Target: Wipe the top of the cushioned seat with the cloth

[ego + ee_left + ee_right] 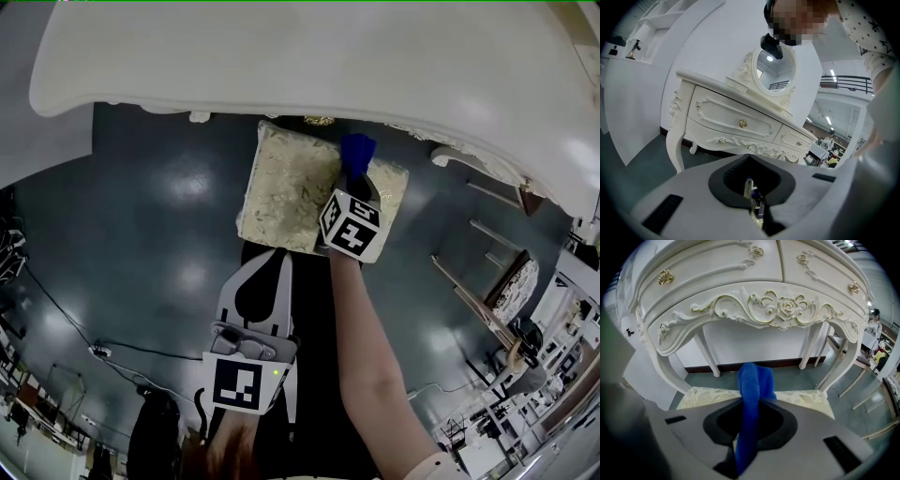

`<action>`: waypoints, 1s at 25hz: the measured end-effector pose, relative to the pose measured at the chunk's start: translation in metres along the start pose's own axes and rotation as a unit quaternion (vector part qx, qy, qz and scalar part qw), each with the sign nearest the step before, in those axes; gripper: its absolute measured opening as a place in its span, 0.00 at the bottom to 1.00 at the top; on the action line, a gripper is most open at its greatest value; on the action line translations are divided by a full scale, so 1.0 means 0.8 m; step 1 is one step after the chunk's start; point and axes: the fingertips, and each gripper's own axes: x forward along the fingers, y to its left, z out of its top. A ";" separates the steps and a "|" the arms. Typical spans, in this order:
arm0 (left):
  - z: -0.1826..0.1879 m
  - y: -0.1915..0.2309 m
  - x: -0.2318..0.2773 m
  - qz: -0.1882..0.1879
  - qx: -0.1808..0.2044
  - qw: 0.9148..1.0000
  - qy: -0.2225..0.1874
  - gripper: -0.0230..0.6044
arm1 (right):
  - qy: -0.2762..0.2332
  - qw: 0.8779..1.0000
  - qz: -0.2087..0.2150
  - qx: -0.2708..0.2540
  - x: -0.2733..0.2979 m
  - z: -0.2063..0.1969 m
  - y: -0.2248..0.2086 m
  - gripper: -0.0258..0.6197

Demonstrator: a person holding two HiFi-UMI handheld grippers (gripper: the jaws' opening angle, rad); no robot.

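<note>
A blue cloth is held in the right gripper, whose fingers are closed on it; in the right gripper view the cloth is seen pinched along the whole gap between the fingers and bulging out past their tips. In the head view this gripper is stretched out over the far right part of the cushioned seat, with the cloth at the seat's back edge. Whether the cloth is touching the fabric cannot be told. The seat is covered in a pale gold floral fabric and is set on the dark floor, partly tucked under the front edge of a white dressing table, whose curved tabletop fills the upper part of the head view. Gilt carving and small gold drawer knobs are seen on the front of the table in both gripper views, and an oval mirror is seen standing on it. The left gripper is held back near the person's body, short of the seat's near edge, its fingers brought together with nothing gripped between them. The person's bare forearm is seen behind the right gripper
</note>
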 end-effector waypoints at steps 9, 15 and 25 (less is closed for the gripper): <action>0.001 0.013 -0.006 0.010 -0.004 1.000 -0.003 0.03 | -0.001 1.000 0.006 -0.008 0.003 0.001 0.019 0.13; 0.005 0.020 -0.011 0.016 -0.008 1.000 -0.006 0.03 | 0.000 1.000 0.011 -0.011 0.004 0.003 0.034 0.13; 0.006 0.033 -0.016 0.028 -0.015 0.999 -0.011 0.03 | 0.000 1.000 0.023 -0.020 0.009 0.005 0.059 0.13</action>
